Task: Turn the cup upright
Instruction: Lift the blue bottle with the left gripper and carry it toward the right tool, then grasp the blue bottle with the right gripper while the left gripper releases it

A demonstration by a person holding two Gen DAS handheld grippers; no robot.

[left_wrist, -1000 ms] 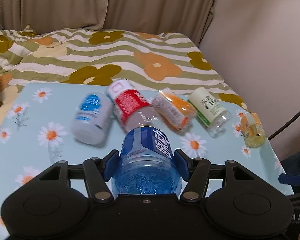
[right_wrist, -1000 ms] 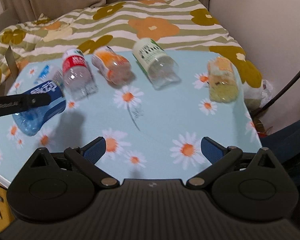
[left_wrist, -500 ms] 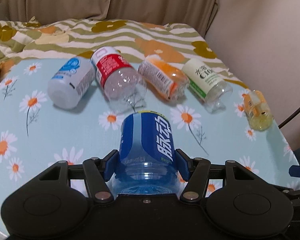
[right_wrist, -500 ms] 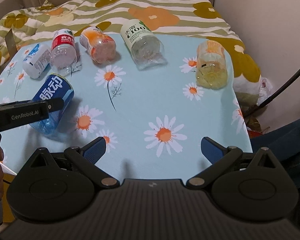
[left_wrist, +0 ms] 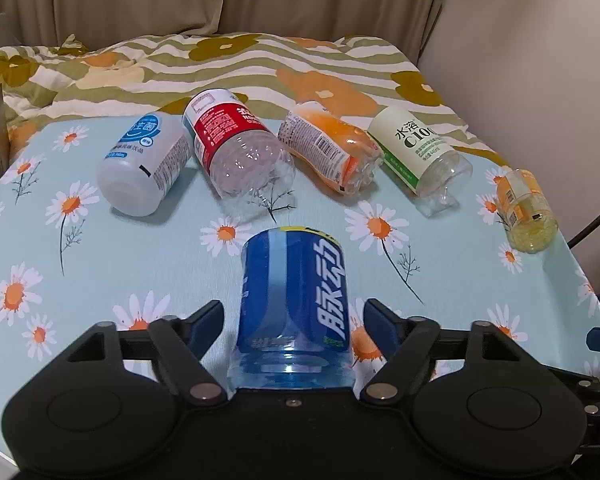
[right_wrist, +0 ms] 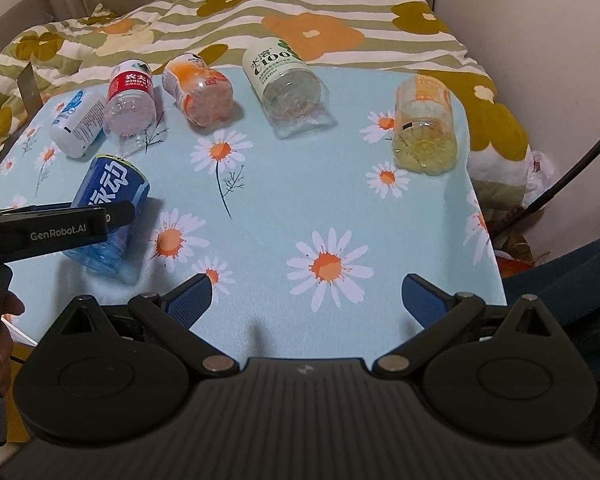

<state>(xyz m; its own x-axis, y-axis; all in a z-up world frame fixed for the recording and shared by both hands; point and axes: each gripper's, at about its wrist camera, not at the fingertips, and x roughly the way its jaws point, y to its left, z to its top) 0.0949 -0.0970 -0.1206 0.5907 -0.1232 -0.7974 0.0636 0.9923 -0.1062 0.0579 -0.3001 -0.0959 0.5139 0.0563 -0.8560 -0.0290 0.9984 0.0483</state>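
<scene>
Since half a second ago the left gripper (left_wrist: pixel 293 312) has let go: its blue pads now stand clear on both sides of the blue cup (left_wrist: pixel 294 300), which lies on the daisy-print table (right_wrist: pixel 340 208) (base toward the camera, white Chinese characters on its label). Behind it lie five others in a row: a white bottle (left_wrist: pixel 146 168), a red "NONGFU" bottle (right_wrist: pixel 131 102), an orange one (left_wrist: pixel 332 146), a green "C100" bottle (right_wrist: pixel 286 84) and a yellow cup (right_wrist: pixel 425 124). The left gripper's side reads "GenRobot.AI". The right gripper (right_wrist: pixel 306 296) hovers wide open, holding nothing.
</scene>
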